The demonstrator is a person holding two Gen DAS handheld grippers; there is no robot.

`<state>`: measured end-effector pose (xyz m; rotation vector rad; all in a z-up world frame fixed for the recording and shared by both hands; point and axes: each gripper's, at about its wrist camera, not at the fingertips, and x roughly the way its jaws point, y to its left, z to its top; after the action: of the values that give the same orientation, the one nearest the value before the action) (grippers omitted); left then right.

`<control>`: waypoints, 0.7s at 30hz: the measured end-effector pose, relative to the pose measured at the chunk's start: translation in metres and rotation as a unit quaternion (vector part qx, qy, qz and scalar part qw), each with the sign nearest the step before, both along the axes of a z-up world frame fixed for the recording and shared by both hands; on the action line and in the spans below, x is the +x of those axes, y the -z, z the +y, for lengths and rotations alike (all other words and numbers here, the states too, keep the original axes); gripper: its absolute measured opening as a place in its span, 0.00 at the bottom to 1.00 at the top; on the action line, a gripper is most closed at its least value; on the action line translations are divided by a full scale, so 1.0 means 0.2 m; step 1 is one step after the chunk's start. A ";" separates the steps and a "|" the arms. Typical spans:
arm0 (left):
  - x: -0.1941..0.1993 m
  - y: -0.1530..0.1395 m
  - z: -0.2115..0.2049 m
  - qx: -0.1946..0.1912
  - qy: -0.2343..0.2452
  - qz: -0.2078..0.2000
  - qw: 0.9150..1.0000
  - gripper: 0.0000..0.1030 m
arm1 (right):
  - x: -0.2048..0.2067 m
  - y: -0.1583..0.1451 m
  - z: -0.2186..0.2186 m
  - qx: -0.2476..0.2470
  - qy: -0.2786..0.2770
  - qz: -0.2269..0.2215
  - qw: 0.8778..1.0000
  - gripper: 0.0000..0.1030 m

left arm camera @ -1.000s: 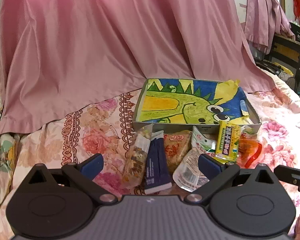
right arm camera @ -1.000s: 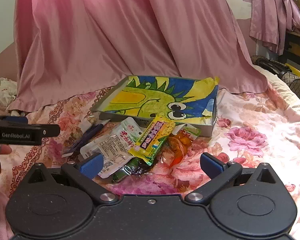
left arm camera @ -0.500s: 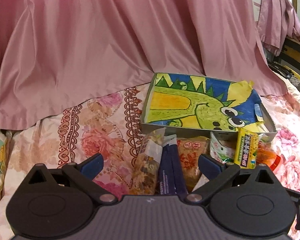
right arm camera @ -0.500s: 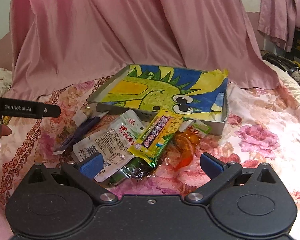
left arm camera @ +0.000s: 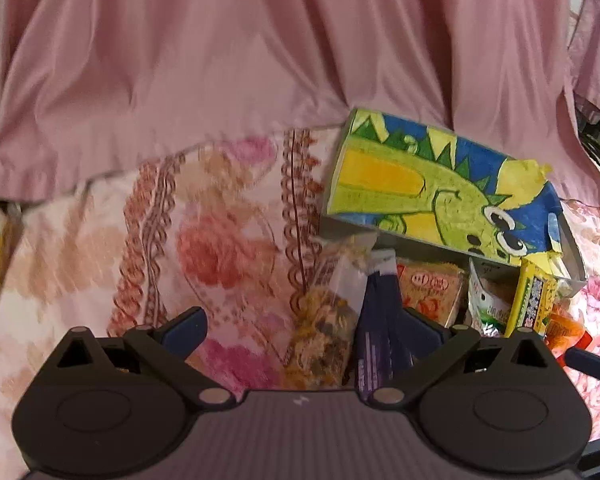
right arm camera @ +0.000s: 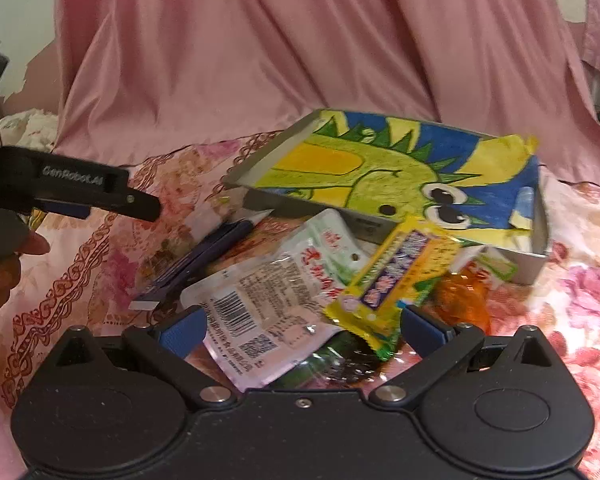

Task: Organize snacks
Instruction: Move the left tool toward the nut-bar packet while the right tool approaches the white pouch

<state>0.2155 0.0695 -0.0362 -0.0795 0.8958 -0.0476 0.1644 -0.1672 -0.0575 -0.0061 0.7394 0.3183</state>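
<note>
Left gripper: the left gripper is wide open and holds nothing; it hangs low over the near left end of the snack pile, with the clear packet and the dark blue packet between its fingers.
Right gripper: the right gripper is also wide open and empty, over the white packet and the yellow packet.
Snacks: all lie in a loose overlapping heap on the bed, just near of the box; an orange packet sits at the right end. None is in the box yet.
Box: its floor is lined with a cartoon drawing, and it looks empty.
Risk, double grab: the packets touch and overlap, so closing the left gripper here could catch two at once or pinch only a slippery edge.
Risk, sliding: the bed is soft, so a push may bury or shift a packet instead of lifting it.
Risk, collision: both grippers work close together over one pile and may knock each other.
Risk, blur: the left view is smeared, so the aim is uncertain.
</note>
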 end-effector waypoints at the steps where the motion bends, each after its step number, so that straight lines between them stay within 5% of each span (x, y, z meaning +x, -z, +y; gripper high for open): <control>1: 0.01 0.01 0.00 -0.002 0.002 0.008 1.000 1.00 | 0.01 0.01 0.01 -0.002 -0.004 0.003 1.000 0.99; 21: 0.16 0.13 -0.02 -0.006 -0.009 0.037 0.999 1.00 | 0.05 0.17 0.22 -0.059 -0.061 0.002 0.996 0.99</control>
<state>0.2467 0.0653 -0.0631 -0.1002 0.9683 -0.0327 0.1743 -0.1223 -0.0908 -0.1634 0.7626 0.3895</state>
